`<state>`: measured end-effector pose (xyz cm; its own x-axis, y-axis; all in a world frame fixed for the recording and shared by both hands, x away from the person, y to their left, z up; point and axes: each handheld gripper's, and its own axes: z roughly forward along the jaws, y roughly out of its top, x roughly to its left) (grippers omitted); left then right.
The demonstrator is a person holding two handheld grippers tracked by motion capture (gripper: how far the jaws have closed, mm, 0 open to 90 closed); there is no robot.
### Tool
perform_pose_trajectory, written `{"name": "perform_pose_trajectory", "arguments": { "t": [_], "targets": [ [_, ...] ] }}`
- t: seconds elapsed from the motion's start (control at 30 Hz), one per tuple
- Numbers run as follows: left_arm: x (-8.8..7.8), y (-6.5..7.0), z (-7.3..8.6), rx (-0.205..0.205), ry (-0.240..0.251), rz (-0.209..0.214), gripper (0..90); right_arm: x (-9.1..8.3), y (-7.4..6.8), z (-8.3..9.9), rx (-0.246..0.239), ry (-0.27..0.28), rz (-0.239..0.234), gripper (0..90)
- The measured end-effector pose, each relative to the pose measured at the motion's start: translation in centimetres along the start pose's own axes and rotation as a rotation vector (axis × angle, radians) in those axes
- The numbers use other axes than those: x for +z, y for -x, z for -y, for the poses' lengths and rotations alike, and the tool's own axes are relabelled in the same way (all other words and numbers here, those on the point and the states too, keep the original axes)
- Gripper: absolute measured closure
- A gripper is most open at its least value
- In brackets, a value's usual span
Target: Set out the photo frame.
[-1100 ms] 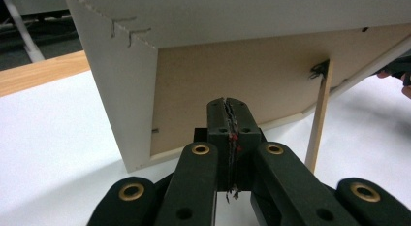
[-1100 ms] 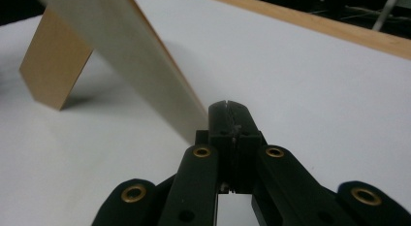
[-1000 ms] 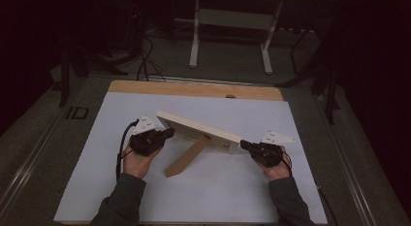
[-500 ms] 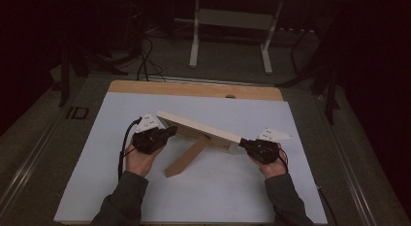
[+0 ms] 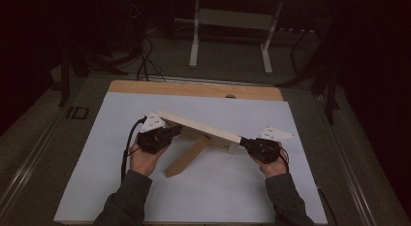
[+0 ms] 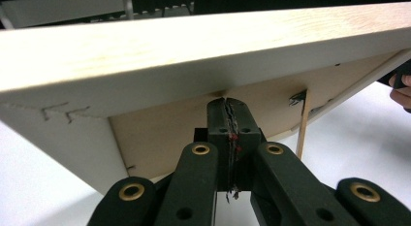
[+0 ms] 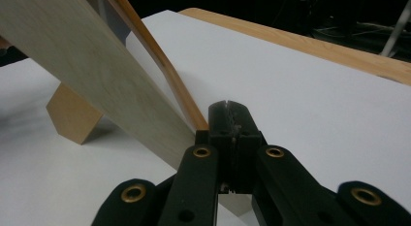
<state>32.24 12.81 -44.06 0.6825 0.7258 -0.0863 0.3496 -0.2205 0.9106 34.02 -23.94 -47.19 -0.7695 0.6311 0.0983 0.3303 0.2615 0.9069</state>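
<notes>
Left tongs [image 5: 175, 132] and right tongs [image 5: 244, 143], both clamped tight.

pale wood frame [image 5: 201, 126], tan back board, black grippers with brass rivets, white table cover [image 5: 121, 187].

Left tool [image 5: 175, 131], right tool [image 5: 245, 143] at wooden frame [image 5: 201, 129] ends, leg on white table [image 5: 232, 187].

Dim lab; white-topped table [image 5: 145, 197]; cables [image 5: 145, 66] and metal stand [image 5: 230, 37] behind.
</notes>
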Motion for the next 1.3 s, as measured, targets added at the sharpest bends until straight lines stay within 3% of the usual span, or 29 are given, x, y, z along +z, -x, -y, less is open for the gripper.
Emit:
{"name": "perform_pose_trajectory", "arguments": {
  "t": [1.3],
  "targets": [
    [1.4, 1.7, -1.3, 0.032, -0.009, 0.033, 90.0, -0.1, -1.3, -1.3, -0.015, 0.040, -0.072, 89.8]
  ]
}}
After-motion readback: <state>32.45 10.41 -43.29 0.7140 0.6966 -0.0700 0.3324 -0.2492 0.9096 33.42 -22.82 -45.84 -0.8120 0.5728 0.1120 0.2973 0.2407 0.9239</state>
